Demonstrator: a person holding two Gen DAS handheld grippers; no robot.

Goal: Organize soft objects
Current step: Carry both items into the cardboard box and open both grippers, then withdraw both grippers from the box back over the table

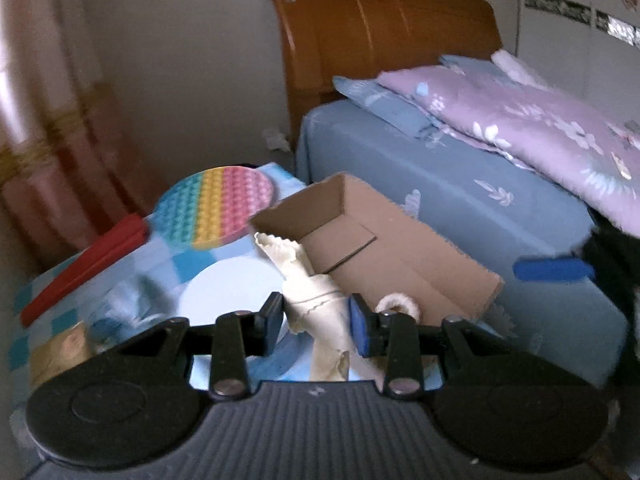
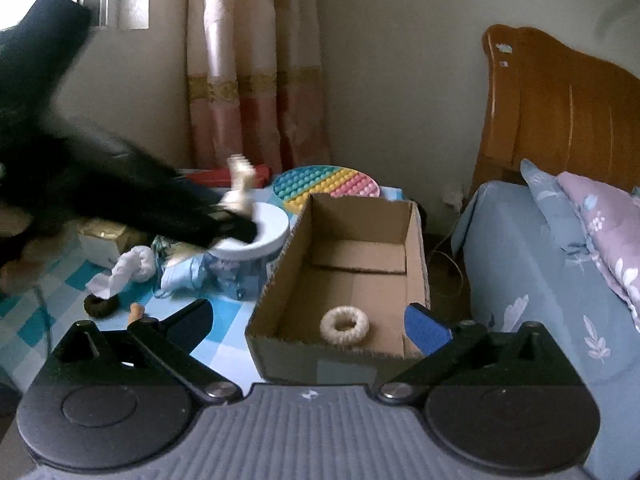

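My left gripper (image 1: 316, 320) is shut on a cream rolled cloth (image 1: 316, 300), held above the table beside the open cardboard box (image 1: 400, 256). In the right wrist view the same cloth (image 2: 239, 192) shows blurred at the end of the left arm, over a round pale-blue lid (image 2: 272, 224). A cream knitted ring (image 2: 344, 325) lies inside the box (image 2: 352, 280). My right gripper (image 2: 310, 318) is open and empty at the box's near end. A white scrunchie (image 2: 136, 266), a light-blue cloth (image 2: 184, 274) and a dark scrunchie (image 2: 100, 306) lie on the checked tablecloth.
A rainbow pop-it disc (image 2: 326, 186) and a red flat case (image 1: 86, 268) lie at the table's back. A bed with blue sheet (image 2: 520, 260) and purple quilt (image 1: 520, 120) stands right of the table. A gold-white small box (image 2: 102, 240) sits left.
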